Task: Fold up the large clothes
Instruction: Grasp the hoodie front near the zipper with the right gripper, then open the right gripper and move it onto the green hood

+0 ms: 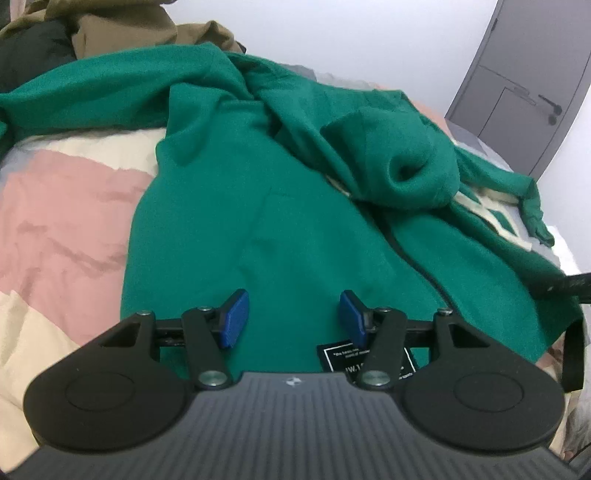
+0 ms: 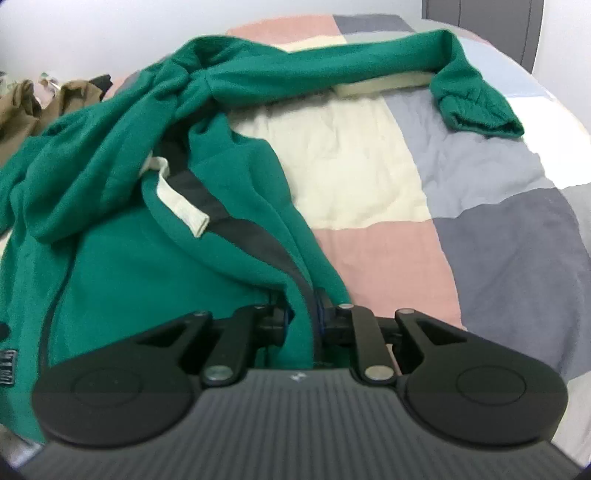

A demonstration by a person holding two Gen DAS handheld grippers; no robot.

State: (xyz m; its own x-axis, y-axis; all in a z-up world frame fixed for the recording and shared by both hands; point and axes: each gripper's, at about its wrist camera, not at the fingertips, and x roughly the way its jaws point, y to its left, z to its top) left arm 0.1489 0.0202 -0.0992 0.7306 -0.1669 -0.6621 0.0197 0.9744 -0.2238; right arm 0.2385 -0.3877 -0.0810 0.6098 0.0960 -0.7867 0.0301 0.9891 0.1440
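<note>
Green fleece, a large hoodie [image 1: 258, 206], lay rumpled across a patchwork quilt [image 2: 461, 192], its hood [image 1: 410, 166] bunched near the middle and one sleeve [image 2: 332, 70] stretched far out over the quilt. The right gripper [image 2: 301, 317] was clenched on the hoodie's front edge by the dark zip band, a fold of cloth pinched between its jaws. The left gripper [image 1: 293, 317] stood released, jaws apart over the hoodie's hem near a black label [image 1: 336, 360], gripping nothing. Brown clothes [image 1: 122, 26] were heaped beyond the hoodie. The risk looked plain: with only one edge held, a pull would likely drag the body askew, the thin pinch could slip off the thick fleece, and the trailing sleeve and hood might get trapped inside the fold.
</note>
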